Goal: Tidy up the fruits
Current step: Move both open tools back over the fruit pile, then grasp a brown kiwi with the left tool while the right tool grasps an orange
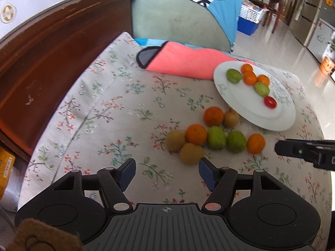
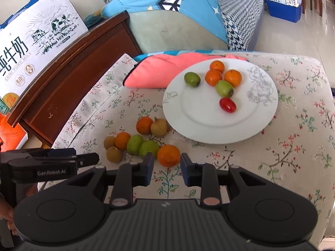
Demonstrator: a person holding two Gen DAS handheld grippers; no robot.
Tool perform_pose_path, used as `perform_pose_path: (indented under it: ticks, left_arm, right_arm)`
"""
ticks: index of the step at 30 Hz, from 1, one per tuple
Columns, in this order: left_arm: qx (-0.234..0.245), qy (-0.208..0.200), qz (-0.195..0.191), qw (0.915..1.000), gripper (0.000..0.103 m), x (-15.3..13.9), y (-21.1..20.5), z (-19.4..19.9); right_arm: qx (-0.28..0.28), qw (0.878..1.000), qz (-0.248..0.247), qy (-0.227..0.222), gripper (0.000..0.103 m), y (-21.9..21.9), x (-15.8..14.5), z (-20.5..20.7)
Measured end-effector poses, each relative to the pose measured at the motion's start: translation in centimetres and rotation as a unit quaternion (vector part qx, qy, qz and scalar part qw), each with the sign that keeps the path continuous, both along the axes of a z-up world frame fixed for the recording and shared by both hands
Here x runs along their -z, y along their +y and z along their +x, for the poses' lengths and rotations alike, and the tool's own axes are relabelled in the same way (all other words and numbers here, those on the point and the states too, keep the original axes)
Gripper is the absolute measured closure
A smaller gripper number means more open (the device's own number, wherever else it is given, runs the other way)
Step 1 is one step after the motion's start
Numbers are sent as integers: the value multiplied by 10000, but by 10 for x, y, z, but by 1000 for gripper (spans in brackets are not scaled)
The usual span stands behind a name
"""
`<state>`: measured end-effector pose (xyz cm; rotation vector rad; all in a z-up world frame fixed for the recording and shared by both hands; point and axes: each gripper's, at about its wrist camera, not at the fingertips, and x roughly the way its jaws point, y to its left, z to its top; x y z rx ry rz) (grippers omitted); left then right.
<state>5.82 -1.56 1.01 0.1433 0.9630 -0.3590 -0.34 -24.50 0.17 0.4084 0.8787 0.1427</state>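
A white plate (image 2: 209,129) on the floral cloth holds three small oranges, two green fruits and a red tomato (image 2: 227,104); the plate also shows in the left wrist view (image 1: 251,113). Several loose fruits lie in front of it: oranges, green fruits and brown fruits. My right gripper (image 2: 166,168) is open, with the nearest orange (image 2: 168,155) just beyond its fingertips. My left gripper (image 1: 167,171) is open and empty, with a brown fruit (image 1: 191,153) just ahead of its right finger.
A pink cushion (image 2: 159,71) lies behind the plate. A dark wooden cabinet (image 2: 69,79) with a milk carton box (image 2: 35,48) stands to the left. A sofa with a blue cloth (image 2: 167,16) is behind. The table's edge drops off on the right.
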Motion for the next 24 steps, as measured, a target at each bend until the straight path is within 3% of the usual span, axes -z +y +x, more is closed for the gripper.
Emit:
perform_pose_path:
  ticks: [10, 24]
  left_arm:
    - [437, -100, 158, 9989, 37, 18, -19, -9]
    - [184, -313, -115, 9993, 42, 21, -22, 0]
  right_arm:
    - [182, 9997, 23, 152, 71, 2, 12, 11]
    - [224, 9994, 10, 279, 68, 16, 24, 25]
